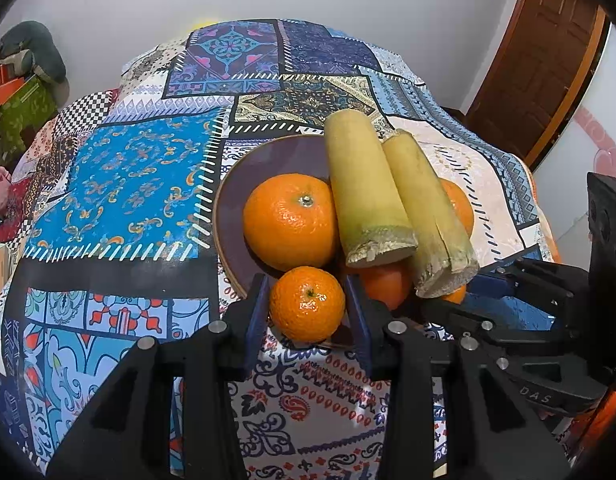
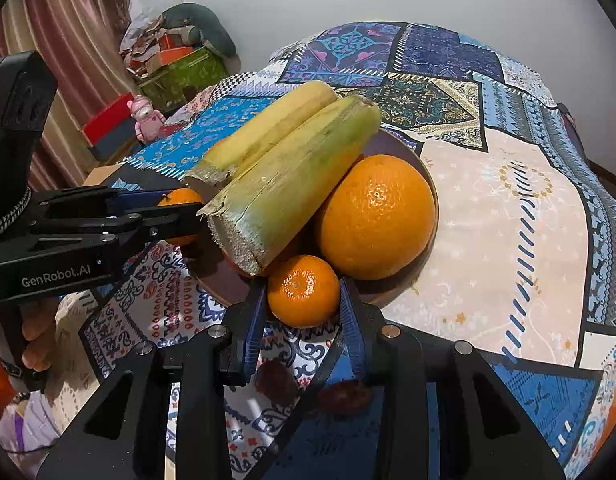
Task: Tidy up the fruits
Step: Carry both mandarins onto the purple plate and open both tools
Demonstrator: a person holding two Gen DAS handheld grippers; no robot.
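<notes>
Currently both grippers each pinch a small mandarin at the near rim of the plate [image 1: 228, 184]: left gripper [image 1: 306, 304] on one mandarin [image 1: 307, 303], right gripper [image 2: 304, 292] on another mandarin [image 2: 303, 291]. Two big oranges [image 1: 290, 222] and two cut yellow-green stalks [image 1: 366, 188] sit on the plate, on the patchwork tablecloth [image 1: 120, 184].

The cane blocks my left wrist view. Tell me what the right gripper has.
Observer: The right gripper is shut on a small mandarin over the plate's near rim.
Operator: Report what lies under it.
Observer: Two dark wrinkled things lie on the tablecloth below its fingers.
Operator: Check behind the cane.
Observer: A large orange sits on the plate, against the cane pieces.
</notes>
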